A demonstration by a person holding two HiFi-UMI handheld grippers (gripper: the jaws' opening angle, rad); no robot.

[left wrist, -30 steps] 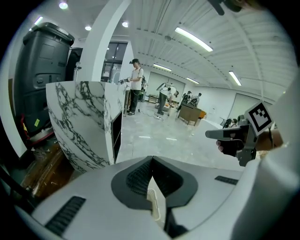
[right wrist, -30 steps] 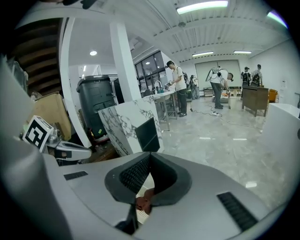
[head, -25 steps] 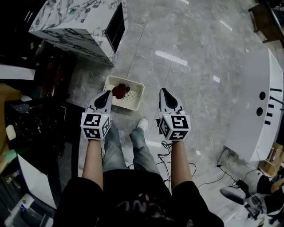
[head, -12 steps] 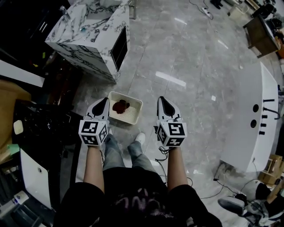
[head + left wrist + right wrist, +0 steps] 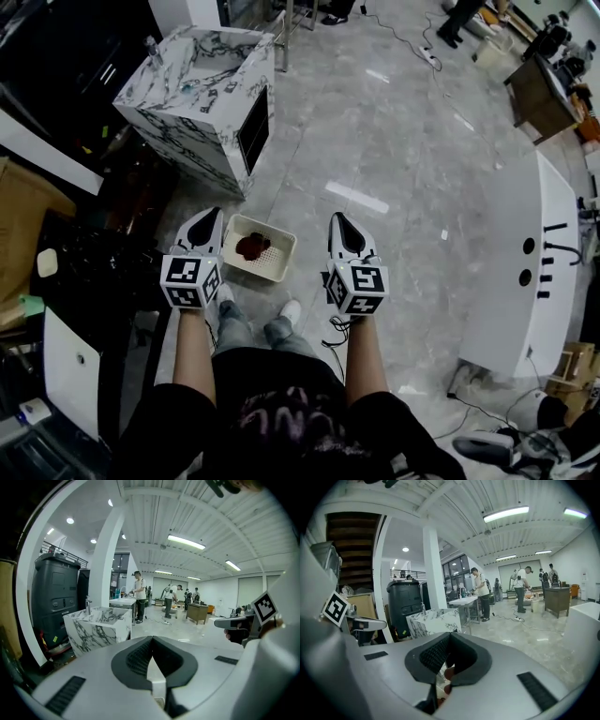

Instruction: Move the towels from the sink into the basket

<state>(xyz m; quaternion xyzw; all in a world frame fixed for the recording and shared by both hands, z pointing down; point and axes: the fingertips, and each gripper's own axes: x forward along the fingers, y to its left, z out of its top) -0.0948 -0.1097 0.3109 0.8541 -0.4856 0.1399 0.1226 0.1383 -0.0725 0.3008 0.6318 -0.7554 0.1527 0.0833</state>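
A white marble sink block point(image 5: 202, 94) stands on the floor at the upper left; I cannot see towels in it from the head view. Nearer me sits the cream basket point(image 5: 277, 271) with a dark red towel point(image 5: 251, 247) inside. My left gripper point(image 5: 204, 225) hangs just left of the basket, shut and empty. My right gripper point(image 5: 342, 228) is held to the basket's right, shut too, holding nothing. The left gripper point(image 5: 151, 639) looks level across the room past the sink point(image 5: 98, 625). The right gripper point(image 5: 449, 634) also faces the sink point(image 5: 433, 620).
A long white counter point(image 5: 525, 272) runs down the right side. Dark cabinets and shelving point(image 5: 66, 272) crowd the left. Cables point(image 5: 422, 56) trail over the grey floor beyond the sink. People stand at tables far across the room point(image 5: 138, 592).
The head view has pulled up and back, so the whole sink now shows and the basket looks smaller. Both grippers stay shut, side by side at the basket.
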